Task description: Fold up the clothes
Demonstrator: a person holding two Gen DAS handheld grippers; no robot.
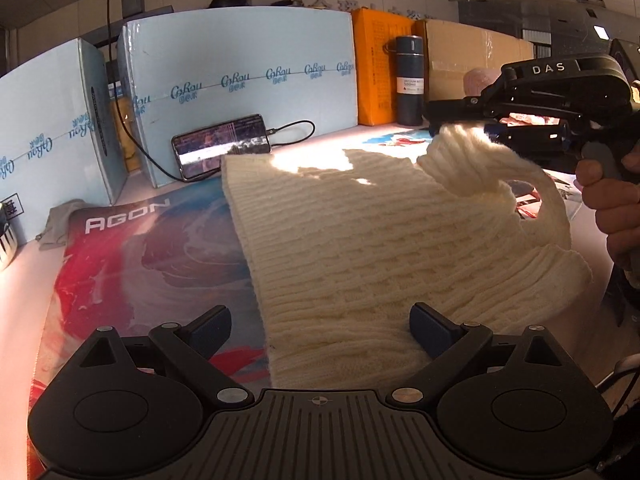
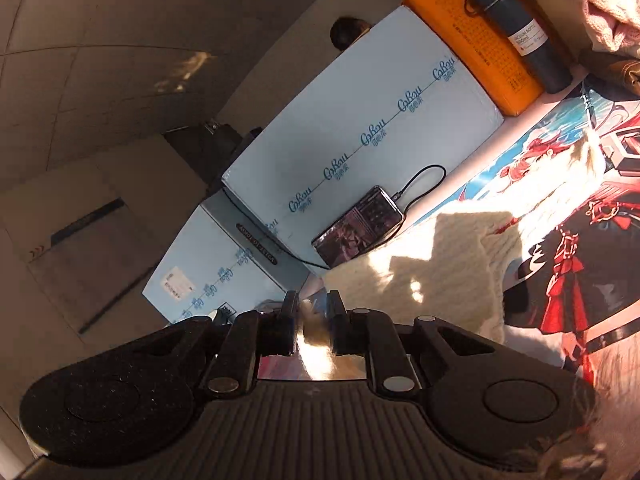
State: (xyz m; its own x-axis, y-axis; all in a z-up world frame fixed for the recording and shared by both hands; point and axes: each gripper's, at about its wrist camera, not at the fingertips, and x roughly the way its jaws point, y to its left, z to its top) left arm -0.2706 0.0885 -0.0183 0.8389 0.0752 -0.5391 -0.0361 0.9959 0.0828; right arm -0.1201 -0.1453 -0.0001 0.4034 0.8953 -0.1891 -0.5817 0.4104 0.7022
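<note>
- On the printed desk mat (image 1: pixel 132 264), the cream knit sweater (image 1: pixel 360 248) lies across the middle of the left wrist view, its body flat and running from 6 o'clock up toward 12, where it ends just short of a phone (image 1: pixel 222 146) propped against the blue boxes (image 1: pixel 240 80).
- At 2 o'clock in that view the right gripper (image 1: pixel 452 120) is clenched on a ribbed end of the sweater, probably a sleeve or cuff, holding it lifted above the body; the right wrist view shows cream knit pinched between its nearly closed fingers (image 2: pixel 338 320).
- The left gripper (image 1: pixel 320 332) is released, fingers wide apart, hovering over the near edge of the sweater and holding nothing.
- The knit looks thick, soft and limp: the lifted part droops in a curve. It should be light, stretchy and unlikely to slip, though loops could snag.
- Judged best holds: the ribbed hem, cuffs or a side edge, pinching through a full layer so the fabric does not stretch.
</note>
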